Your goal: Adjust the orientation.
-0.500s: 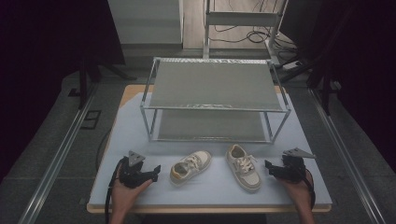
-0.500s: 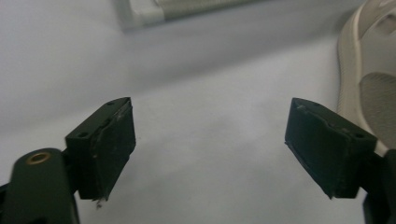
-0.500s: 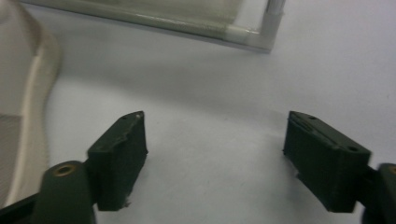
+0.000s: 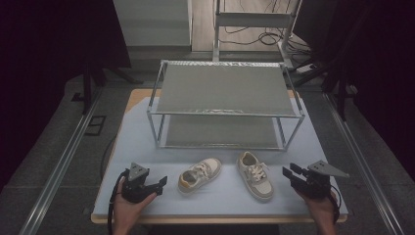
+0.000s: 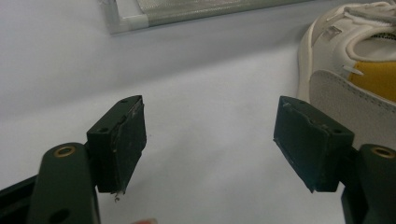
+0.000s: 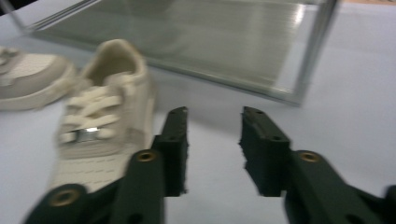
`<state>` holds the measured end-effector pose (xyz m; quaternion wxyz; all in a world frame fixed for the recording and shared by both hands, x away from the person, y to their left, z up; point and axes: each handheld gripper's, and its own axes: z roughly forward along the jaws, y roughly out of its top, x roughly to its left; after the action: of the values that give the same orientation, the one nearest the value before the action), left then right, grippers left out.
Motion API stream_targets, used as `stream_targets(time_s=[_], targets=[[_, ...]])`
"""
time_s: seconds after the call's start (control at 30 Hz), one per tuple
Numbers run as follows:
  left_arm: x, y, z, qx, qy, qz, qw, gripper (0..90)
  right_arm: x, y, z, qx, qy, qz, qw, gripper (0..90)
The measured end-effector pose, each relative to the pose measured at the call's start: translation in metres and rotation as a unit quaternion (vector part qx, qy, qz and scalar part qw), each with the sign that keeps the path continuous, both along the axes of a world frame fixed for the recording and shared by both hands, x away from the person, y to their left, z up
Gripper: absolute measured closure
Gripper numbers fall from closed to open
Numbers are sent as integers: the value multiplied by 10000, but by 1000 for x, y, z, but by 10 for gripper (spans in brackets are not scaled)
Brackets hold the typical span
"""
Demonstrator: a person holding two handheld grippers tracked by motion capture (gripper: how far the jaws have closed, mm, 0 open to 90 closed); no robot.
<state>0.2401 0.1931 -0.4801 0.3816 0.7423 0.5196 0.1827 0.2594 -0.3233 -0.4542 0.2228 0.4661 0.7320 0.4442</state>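
Note:
Two small cream shoes lie on the pale blue table (image 4: pixel 132 142) in front of a metal rack (image 4: pixel 225 88). The left shoe (image 4: pixel 199 174) has a yellow heel lining and reappears as the shoe (image 5: pixel 345 60) at the right of the left gripper view. The right shoe (image 4: pixel 255 175), toe toward me, is the laced shoe (image 6: pixel 102 116) left of my right jaws. My left gripper (image 4: pixel 161 182) is open just left of the left shoe, its jaws (image 5: pixel 210 135) wide apart over bare table. My right gripper (image 4: pixel 288 171) is open beside the right shoe, holding nothing (image 6: pixel 214 130).
The two-tier rack has mesh shelves; its lower shelf and corner post (image 6: pixel 299 84) stand just beyond the right gripper, and a corner (image 5: pixel 121 21) lies ahead of the left one. The table's front edge (image 4: pixel 220 218) is close behind both hands. Cables (image 4: pixel 264 36) lie on the floor behind.
My right gripper has shifted slightly right and toward me, away from the right shoe. The left gripper has barely moved. Both shoes lie where they were.

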Motion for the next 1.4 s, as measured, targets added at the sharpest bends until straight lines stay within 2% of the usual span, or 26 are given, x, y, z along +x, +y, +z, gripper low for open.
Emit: stream_targets(time_s=[0.03, 0.07, 0.1, 0.2, 0.27, 0.3, 0.6, 0.7, 0.8, 0.87, 0.93, 1.0, 1.03, 1.13, 1.2, 1.23, 1.3, 1.4], targets=[[0, 1, 0, -31, 32, 11, 10000, 262, -3, 6, 1, 28, 27, 161, 9999, 743], [0, 1, 0, -31, 32, 11, 10000, 267, -3, 6, 1, 28, 27, 161, 9999, 743], [0, 1, -1, -114, 49, -3, 9999, 270, -6, 11, 2, 67, 36, 307, 9995, 820], [0, 1, 1, -219, 63, -49, 9997, 286, -10, 19, 4, 116, 64, 553, 9984, 874], [-1, 1, 2, -247, 48, -64, 9997, 286, -11, 22, 5, 133, 62, 610, 9980, 880], [-2, 0, 3, -257, 41, -76, 9996, 287, -15, 29, 7, 136, 22, 733, 9972, 881], [-9, -3, 15, -425, -34, -249, 9988, 287, -26, 62, 9, 68, -100, 1176, 9930, 885], [-10, -6, 17, -458, -13, -329, 9984, 287, -27, 84, 6, 160, -32, 1451, 9893, 891], [-10, -9, 17, -445, 4, -366, 9983, 287, -27, 113, 3, -67, 40, 1642, 9864, 891], [-11, -10, 17, -427, 14, -390, 9983, 287, -25, 134, -1, -280, 47, 1662, 9857, 891], [-12, -12, 18, -437, 13, -419, 9982, 287, -20, 152, -5, -322, 107, 1712, 9847, 891], [-12, -12, 18, -436, 12, -428, 9981, 287, -16, 160, -7, -348, 156, 1687, 9849, 891], [-12, -12, 18, -439, 15, -434, 9981, 287, -8, 172, -13, -405, 271, 1583, 9862, 891], [-12, -13, 17, -445, 34, -455, 9980, 287, -2, 181, -19, -446, 352, 1444, 9879, 891], [-12, -13, 16, -449, 51, -469, 9979, 287, 4, 195, -28, -737, 411, 1313, 9877, 891], [-12, -13, 16, -454, 55, -475, 9978, 287, 4, 195, -28, -737, 411, 1313, 9877, 891], [-13, -13, 17, -457, 54, -479, 9978, 287, 10, 204, -36, -946, 427, 1166, 9878, 891], [-13, -13, 18, -476, 44, -490, 9977, 287, 15, 209, -37, -1082, 377, 1091, 9874, 891]])
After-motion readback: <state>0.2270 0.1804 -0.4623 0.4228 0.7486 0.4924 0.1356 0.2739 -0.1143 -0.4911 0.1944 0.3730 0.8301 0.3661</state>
